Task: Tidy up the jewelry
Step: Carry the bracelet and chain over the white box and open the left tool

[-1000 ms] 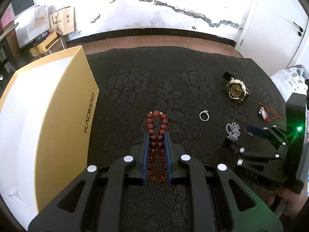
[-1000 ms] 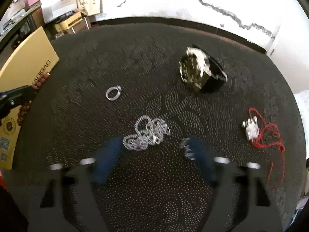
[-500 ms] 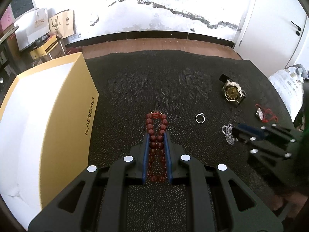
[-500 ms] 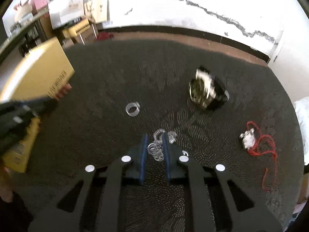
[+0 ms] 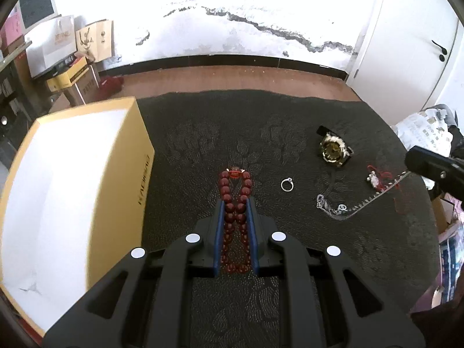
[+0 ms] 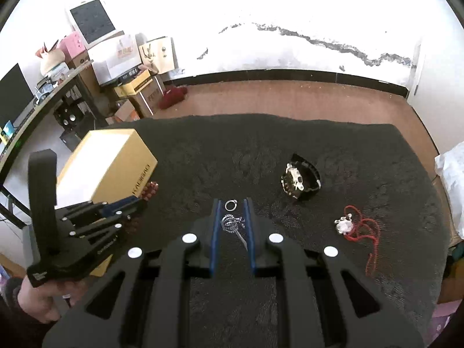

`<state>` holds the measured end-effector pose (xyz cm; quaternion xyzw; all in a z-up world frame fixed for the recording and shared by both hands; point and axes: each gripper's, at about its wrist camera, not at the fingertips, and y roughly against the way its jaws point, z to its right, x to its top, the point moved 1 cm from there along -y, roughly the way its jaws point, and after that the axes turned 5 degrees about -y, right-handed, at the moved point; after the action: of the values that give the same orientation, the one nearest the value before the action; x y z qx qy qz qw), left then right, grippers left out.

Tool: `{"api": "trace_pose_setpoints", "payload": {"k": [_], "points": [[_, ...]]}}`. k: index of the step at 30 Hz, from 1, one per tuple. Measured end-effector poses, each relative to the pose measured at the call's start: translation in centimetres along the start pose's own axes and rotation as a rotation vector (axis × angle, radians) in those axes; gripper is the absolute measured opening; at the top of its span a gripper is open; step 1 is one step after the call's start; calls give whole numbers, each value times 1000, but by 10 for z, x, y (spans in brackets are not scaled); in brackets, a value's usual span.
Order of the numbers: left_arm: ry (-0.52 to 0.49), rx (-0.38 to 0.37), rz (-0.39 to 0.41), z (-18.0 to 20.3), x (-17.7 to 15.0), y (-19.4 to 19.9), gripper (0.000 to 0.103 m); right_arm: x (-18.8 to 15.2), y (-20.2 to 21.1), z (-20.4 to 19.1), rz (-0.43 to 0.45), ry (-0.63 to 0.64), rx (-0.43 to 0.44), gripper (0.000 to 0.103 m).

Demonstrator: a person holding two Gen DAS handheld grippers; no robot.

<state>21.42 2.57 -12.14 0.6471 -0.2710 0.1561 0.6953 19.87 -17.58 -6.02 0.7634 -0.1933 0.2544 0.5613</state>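
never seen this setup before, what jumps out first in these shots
The red bead bracelet clamped in the left gripper, just right of the open yellow box. Next, the silver chain strung from the black mat up to the right gripper. A gold-faced watch lies beyond the ring.

yellow box (image 6: 121,171) | side print "KADIGAO" | other labels unreadable
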Motion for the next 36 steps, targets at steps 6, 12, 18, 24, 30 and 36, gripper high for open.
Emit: {"api": "trace_pose_setpoints", "payload": {"k": [6,12,18,24,30,36], "points": [[7,-19,6,-11,12,41,15,30,48,-37,39,58,-19,16],[18,-18,14,-39,28,97,15,69,91,-88,53,111,1,16],[28,37,26,-81,34,151,15,96,117,-155,61,178,44,16],[55,124,45,-131,33,196,15,111,128,-228,71,248,97,16],[81,195,49,-170,24,221,15,118,121,-294,53,316,141,16],[110,231,54,-200,12,230,15,108,95,-329,4,345,170,16]]}}
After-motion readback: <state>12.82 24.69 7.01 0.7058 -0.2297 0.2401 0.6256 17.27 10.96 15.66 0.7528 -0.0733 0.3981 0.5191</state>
